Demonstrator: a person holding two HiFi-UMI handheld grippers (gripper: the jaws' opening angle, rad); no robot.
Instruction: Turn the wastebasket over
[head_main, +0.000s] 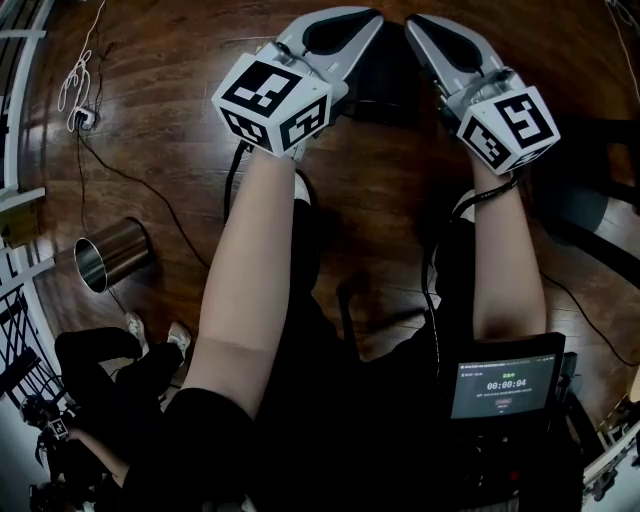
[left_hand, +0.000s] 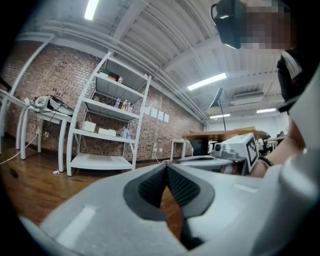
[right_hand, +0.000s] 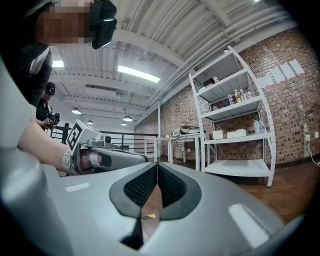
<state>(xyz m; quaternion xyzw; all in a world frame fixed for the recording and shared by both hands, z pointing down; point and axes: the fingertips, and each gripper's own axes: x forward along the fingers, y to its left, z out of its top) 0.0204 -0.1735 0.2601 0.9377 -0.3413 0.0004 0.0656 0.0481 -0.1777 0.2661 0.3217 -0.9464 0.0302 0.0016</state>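
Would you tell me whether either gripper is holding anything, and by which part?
Nothing is held: the left gripper and the right gripper are both shut and empty, and the wastebasket sits on the floor, untouched.

I count two grippers, the left gripper (head_main: 365, 22) and the right gripper (head_main: 420, 25). Each carries one marker cube, so there are two cubes (head_main: 272, 105) in all, and two bare forearms (head_main: 245, 290) behind them. There is one metal wastebasket (head_main: 110, 255) on the floor and one lit screen (head_main: 503, 385) at the wearer's waist. One other person (head_main: 100, 375) crouches nearby, showing two white shoes (head_main: 178, 336). Along the brick wall I see one white shelving rack (left_hand: 97, 161) and three tables: two white tables (left_hand: 55, 115) and one wood-topped table (left_hand: 225, 133).
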